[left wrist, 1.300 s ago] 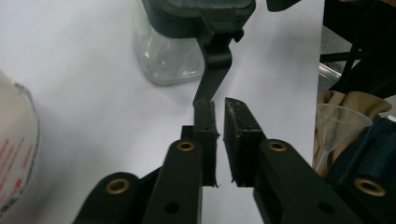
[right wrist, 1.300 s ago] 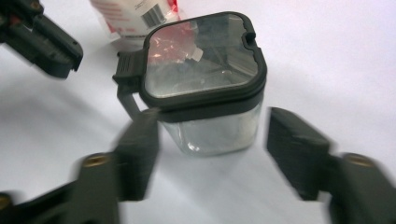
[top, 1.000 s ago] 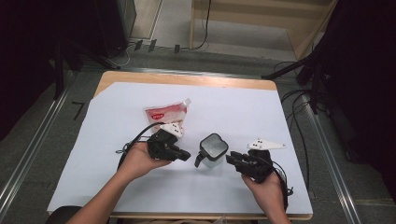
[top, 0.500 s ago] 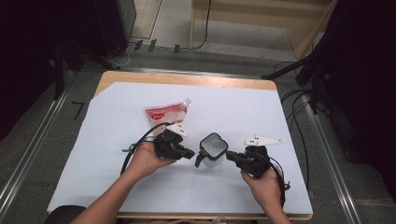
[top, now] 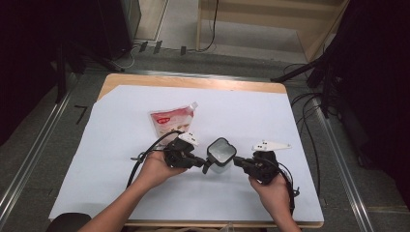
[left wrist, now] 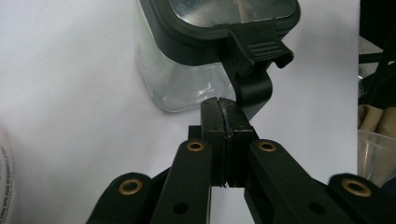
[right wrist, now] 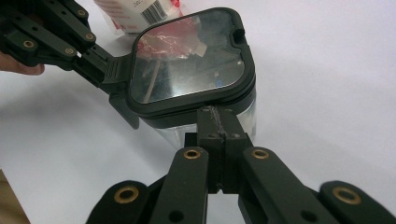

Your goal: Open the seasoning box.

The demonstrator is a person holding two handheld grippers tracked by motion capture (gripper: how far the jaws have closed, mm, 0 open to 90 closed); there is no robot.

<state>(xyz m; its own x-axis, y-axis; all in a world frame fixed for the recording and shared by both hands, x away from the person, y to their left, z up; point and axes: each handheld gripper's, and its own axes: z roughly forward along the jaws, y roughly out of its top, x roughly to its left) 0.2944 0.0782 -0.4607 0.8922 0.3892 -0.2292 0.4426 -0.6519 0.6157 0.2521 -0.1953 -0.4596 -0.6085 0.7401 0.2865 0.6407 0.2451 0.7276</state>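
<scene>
Item: clear square jar with black latch lid, standing upright on the white sheet between my two grippers, in front of the red-and-white pouch. I am keeping the left gripper fully closed against the jar's hanging lid latch (gripping nothing, as far as I can tell), while the right gripper, equally near, is pressing its shut tips on the jar's opposite side, under the lid rim. Surroundings: wooden table and grey floor lying beyond the jar.
</scene>
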